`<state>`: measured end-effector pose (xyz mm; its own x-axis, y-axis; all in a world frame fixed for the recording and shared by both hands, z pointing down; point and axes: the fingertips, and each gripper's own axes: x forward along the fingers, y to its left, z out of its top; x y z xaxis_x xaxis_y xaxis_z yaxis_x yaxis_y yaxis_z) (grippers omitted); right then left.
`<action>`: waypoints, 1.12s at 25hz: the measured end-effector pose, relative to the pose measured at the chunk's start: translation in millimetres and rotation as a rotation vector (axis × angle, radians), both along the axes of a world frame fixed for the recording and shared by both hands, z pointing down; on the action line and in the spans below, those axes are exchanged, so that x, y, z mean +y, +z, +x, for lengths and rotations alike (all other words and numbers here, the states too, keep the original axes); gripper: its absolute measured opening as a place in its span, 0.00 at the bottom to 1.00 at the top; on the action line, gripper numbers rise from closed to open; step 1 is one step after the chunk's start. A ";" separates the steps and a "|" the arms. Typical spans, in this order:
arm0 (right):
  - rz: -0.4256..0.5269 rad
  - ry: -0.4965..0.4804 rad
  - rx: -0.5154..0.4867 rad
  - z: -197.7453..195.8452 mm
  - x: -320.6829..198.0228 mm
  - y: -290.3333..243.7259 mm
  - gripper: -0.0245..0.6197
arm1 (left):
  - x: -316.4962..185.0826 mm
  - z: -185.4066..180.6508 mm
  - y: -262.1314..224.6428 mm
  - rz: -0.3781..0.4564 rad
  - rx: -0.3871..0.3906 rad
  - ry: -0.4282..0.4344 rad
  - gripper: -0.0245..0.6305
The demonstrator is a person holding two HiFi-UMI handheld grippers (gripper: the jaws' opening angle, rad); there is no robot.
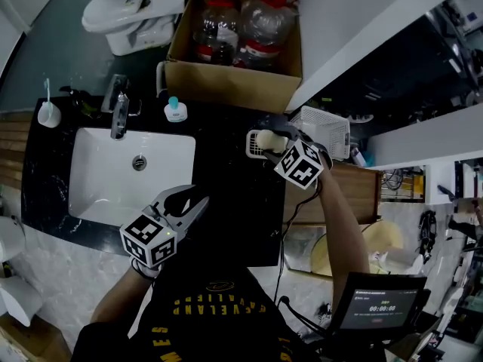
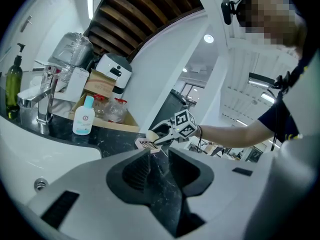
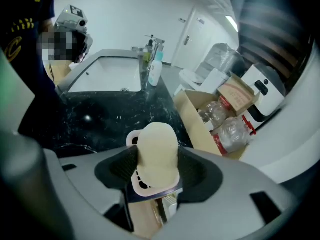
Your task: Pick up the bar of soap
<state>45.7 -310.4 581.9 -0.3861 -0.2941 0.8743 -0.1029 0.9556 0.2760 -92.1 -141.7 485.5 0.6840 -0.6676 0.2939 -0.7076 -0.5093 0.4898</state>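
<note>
The right gripper (image 3: pixel 157 160) is closed on the bar of soap (image 3: pixel 158 144). Both jaws press on the sides of the cream-coloured bar, and its rounded end stands out in front of them. The soap is to the right of the sink (image 1: pixel 92 173), over the far right part of the black counter (image 1: pixel 226 176). Directly under it lies a pale soap dish (image 3: pixel 149 188) with slots. No view shows clearly whether the bar touches the dish or is just above it.

The left gripper (image 1: pixel 189 206) is at the near right corner of the sink, above the front edge of the counter. Its jaws are apart and nothing is between them; only the dark counter surface shows in the gap.

Behind the sink stands a metal faucet (image 1: pixel 119 115), and just to the right of the faucet is a small bottle (image 1: pixel 175 110) with a teal cap. Further behind the sink, to its right, is an open cardboard box (image 1: pixel 226 85) with plastic water bottles inside. A white basket (image 1: pixel 330 130) is at the right of the sink, beyond the soap dish.
</note>
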 end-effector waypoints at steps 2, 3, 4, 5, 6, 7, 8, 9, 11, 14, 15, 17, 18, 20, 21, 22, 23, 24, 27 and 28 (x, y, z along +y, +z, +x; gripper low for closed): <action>-0.014 0.052 -0.074 -1.6 3.2 -10.7 0.45 | 0.1 4.4 -3.1 0.008 -0.001 0.011 0.22; -0.023 0.078 -0.118 -3.1 5.5 -16.2 0.45 | 0.5 6.4 -4.5 0.011 -0.002 0.016 0.22; -0.028 0.101 -0.161 -4.6 8.1 -21.7 0.45 | 1.1 8.3 -5.6 0.014 -0.002 0.020 0.22; -0.027 0.119 -0.201 -5.9 10.6 -27.1 0.45 | 2.1 10.2 -6.3 0.017 -0.003 0.025 0.22; -0.023 0.136 -0.238 -6.8 13.2 -32.6 0.45 | 3.2 12.3 -6.9 0.018 -0.004 0.030 0.22; -0.021 0.153 -0.272 -7.5 16.8 -39.0 0.45 | 4.4 14.5 -7.5 0.020 -0.005 0.035 0.22; -0.022 0.169 -0.305 -8.4 21.3 -46.4 0.45 | 5.8 16.7 -8.2 0.020 -0.005 0.041 0.22; -0.027 0.184 -0.343 -9.8 26.3 -54.5 0.45 | 7.3 18.9 -8.9 0.021 -0.004 0.046 0.22; -0.039 0.217 -0.427 -12.0 35.9 -69.9 0.45 | 10.2 23.3 -10.2 0.023 -0.004 0.058 0.22; -0.058 0.276 -0.561 -11.0 48.2 -91.4 0.45 | 13.6 30.7 -12.0 0.029 -0.004 0.077 0.22; -0.066 0.296 -0.606 -9.9 52.6 -98.8 0.45 | 15.0 33.4 -12.9 0.031 -0.005 0.083 0.22; -0.087 0.331 -0.694 -7.3 62.9 -113.0 0.45 | 18.6 38.9 -15.2 0.034 -0.005 0.094 0.22; -0.098 0.345 -0.736 -6.2 68.9 -119.6 0.45 | 20.5 41.8 -16.5 0.036 -0.005 0.100 0.22; -0.116 0.368 -0.820 -4.1 81.3 -132.2 0.45 | 24.0 47.2 -19.4 0.042 -0.006 0.110 0.22; -0.126 0.381 -0.862 -3.0 87.4 -138.1 0.45 | 25.3 49.7 -21.3 0.046 -0.005 0.116 0.22; -0.135 0.395 -0.903 -1.9 93.3 -143.7 0.45 | 26.5 52.2 -23.2 0.050 -0.005 0.121 0.22; -0.143 0.410 -0.942 -0.7 98.9 -148.7 0.45 | 27.8 54.6 -25.0 0.054 -0.004 0.127 0.22; -0.149 0.426 -0.977 0.6 104.6 -153.2 0.45 | 29.4 56.9 -26.5 0.057 -0.003 0.133 0.22; -0.163 0.477 -1.077 4.6 122.2 -165.0 0.45 | 36.8 62.6 -29.0 0.063 0.003 0.149 0.22; -0.164 0.492 -1.108 5.0 128.0 -168.9 0.45 | 39.5 64.3 -29.7 0.064 0.005 0.153 0.22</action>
<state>50.7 -182.4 413.0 -0.8241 -0.5358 0.1837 -0.5658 0.7636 -0.3111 -27.8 -102.2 455.9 0.7807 -0.5725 0.2504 -0.6167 -0.6413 0.4565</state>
